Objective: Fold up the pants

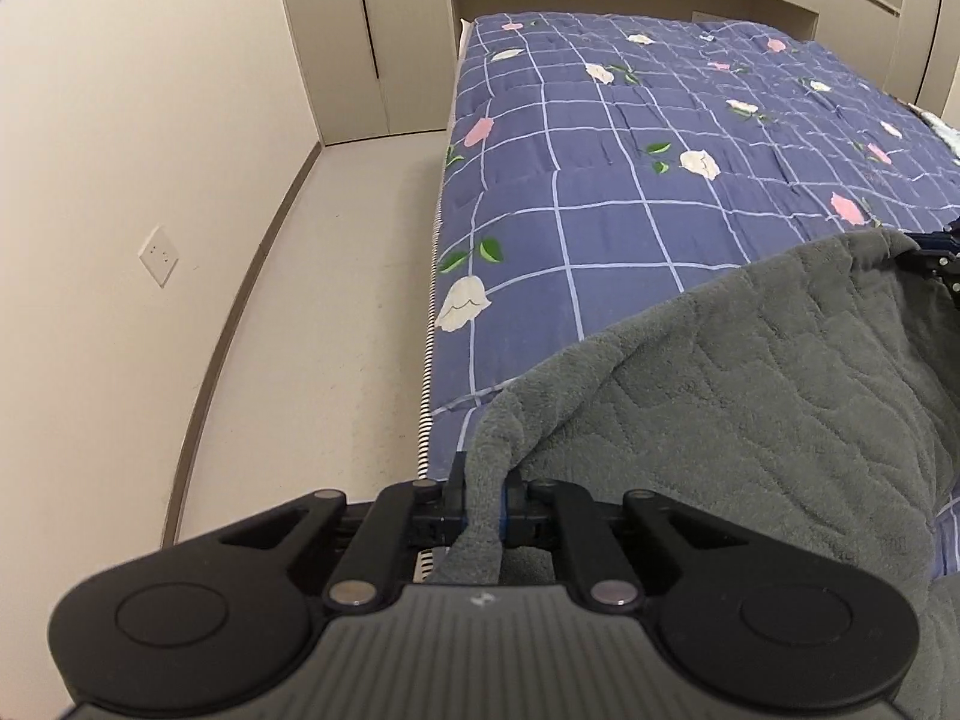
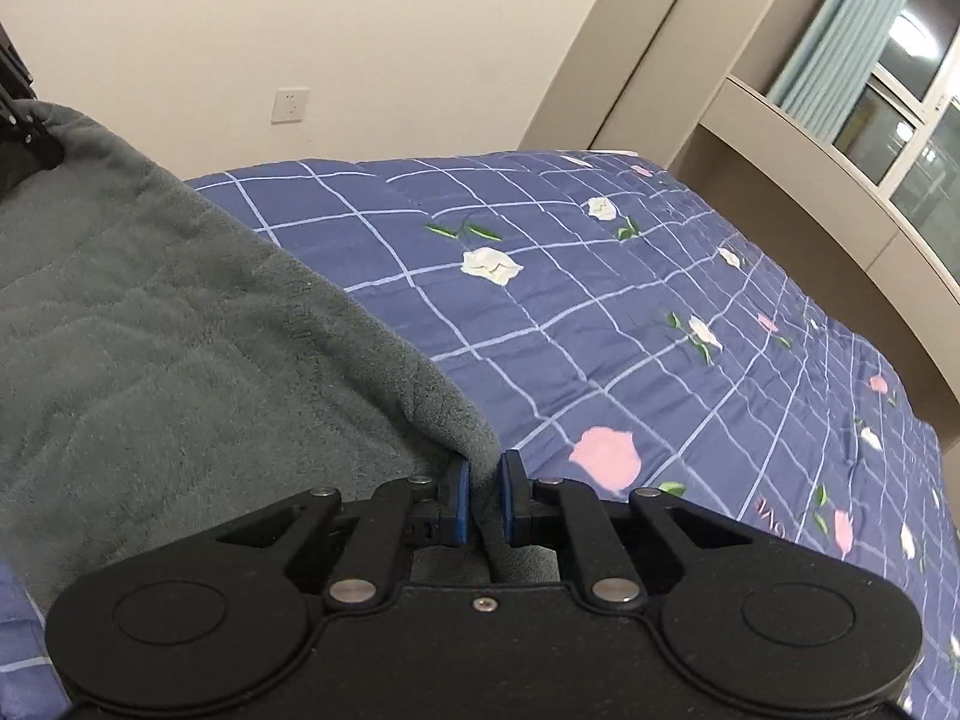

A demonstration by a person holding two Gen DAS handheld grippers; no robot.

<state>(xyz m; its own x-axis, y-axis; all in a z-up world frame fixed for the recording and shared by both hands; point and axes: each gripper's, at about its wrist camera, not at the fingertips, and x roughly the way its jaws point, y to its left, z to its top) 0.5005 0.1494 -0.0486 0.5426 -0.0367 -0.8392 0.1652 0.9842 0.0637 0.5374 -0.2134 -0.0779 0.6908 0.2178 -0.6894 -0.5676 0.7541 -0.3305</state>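
The grey, fleecy, quilt-stitched pants point(image 1: 750, 408) are hanging as a slack sheet between the two grippers, above the near end of the bed; the lower part is draping down out of view, so whether it is touching the bedding cannot be told. One edge of the fabric is bunching into a thick roll that is running down between the blue pads point(image 1: 510, 495) of the left gripper point(image 1: 483, 498), whose jaws are clamping tight on it. In the right wrist view the opposite edge is narrowing to a point and passing into the right gripper point(image 2: 483, 495), which is pinching that fold between its blue pads point(image 2: 460, 501). Each gripper is showing at the far corner of the other's view: the right one at the fabric's upper right corner point(image 1: 936, 258), the left one at the upper left point(image 2: 24, 114), probably gripping there, though the edge of the picture is dark. Beneath the pants, a blue quilted bedspread with a pale grid and pink and white flowers point(image 1: 630, 192) is covering the bed. Beside the bed, a pale floor point(image 1: 336, 300) is meeting a cream wall with a white socket plate point(image 1: 158, 255). Beige cabinets point(image 1: 336, 36) are standing beyond, and a teal curtain point(image 2: 834, 24) is hanging at a window point(image 2: 912, 96).
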